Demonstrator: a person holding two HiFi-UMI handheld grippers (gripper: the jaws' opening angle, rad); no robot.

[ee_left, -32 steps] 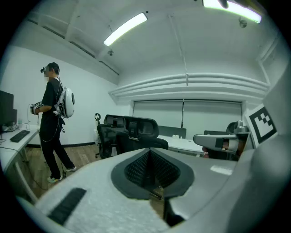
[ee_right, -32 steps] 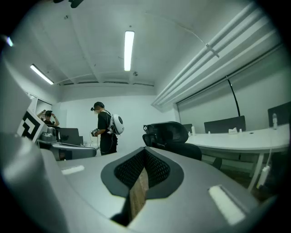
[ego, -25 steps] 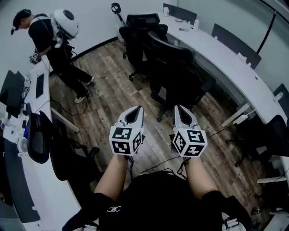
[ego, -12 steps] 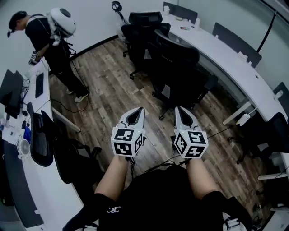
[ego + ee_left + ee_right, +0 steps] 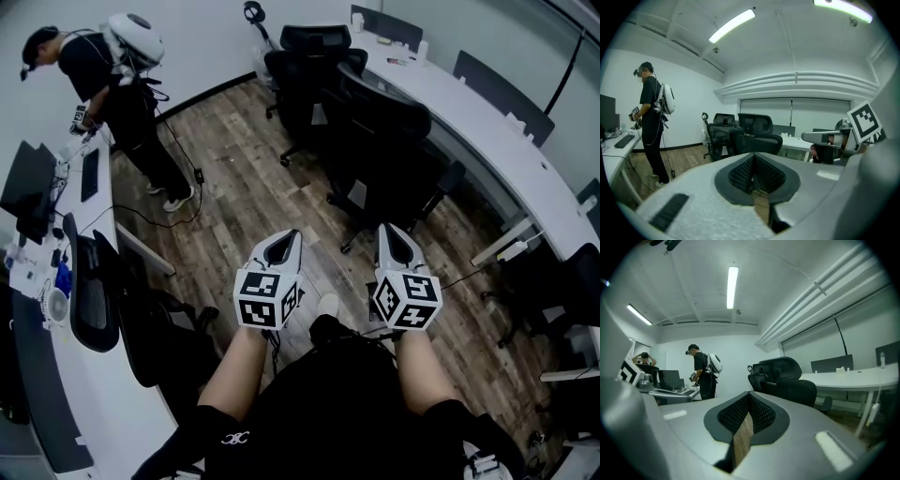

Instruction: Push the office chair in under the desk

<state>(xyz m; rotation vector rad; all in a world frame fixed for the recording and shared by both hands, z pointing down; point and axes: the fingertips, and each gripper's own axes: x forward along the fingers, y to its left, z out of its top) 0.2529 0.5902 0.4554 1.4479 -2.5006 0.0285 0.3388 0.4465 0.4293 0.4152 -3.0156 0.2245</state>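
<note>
The nearest black office chair (image 5: pixel 380 122) stands on the wood floor, its back toward me, out from the long white curved desk (image 5: pixel 487 127) on the right. A second black chair (image 5: pixel 309 56) stands behind it. My left gripper (image 5: pixel 284 240) and right gripper (image 5: pixel 392 236) are held side by side, both shut and empty, pointing at the chair and well short of it. The left gripper view looks over its shut gripper (image 5: pixel 753 161) at both chairs (image 5: pixel 757 133). In the right gripper view the shut right gripper (image 5: pixel 749 403) points at the chair (image 5: pixel 787 378) beside the desk (image 5: pixel 853 376).
A person with a white backpack (image 5: pixel 127 75) stands at the far left by another desk (image 5: pixel 94 375) with a monitor and keyboard. A black chair (image 5: pixel 89 291) is tucked at that desk. Cables (image 5: pixel 141 225) lie on the floor. Another chair (image 5: pixel 562 281) stands at the right.
Both grippers sit slightly lower in the head view, still shut. The chairs have shifted a little toward the upper right of the view, and my shoe now shows between my forearms.
</note>
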